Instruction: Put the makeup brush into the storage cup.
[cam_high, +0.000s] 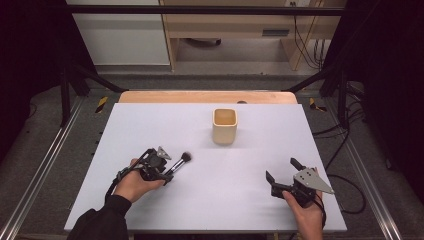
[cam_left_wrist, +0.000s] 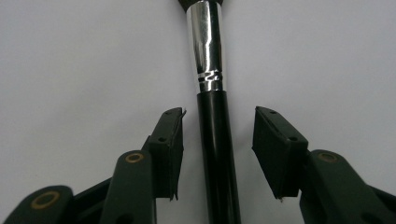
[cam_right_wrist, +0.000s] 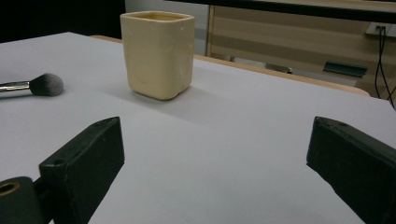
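Nearest the high camera, the right gripper (cam_high: 283, 173) is held low over the near right of the table (cam_high: 260, 210), its jaws standing wide with nothing between them; in the right gripper view bare table surface is seen between the two black pads. At the near left, the left gripper (cam_high: 167, 175) is laid low along the makeup brush (cam_high: 179, 163), which lies flat on the table with its dark bristle head pointing toward the far right. In the left gripper view the black handle (cam_left_wrist: 218, 154) is seen running up between the jaws, which stand narrowed to either side of it; a gap is visible on both sides, the left one slimmer, so the handle is not yet pinched. The silver ferrule (cam_left_wrist: 206, 44) lies just beyond the pad tips. The step in hand is judged to be the grasp of the brush. For a sound grip, the jaws should be centred on the handle before closing, so that neither pad pushes it sideways, and contact should be kept on the black handle, short of the slick ferrule. Farther back, well apart from the brush, a cream square cup (cam_high: 224, 126) stands upright, mouth open, the likely destination.
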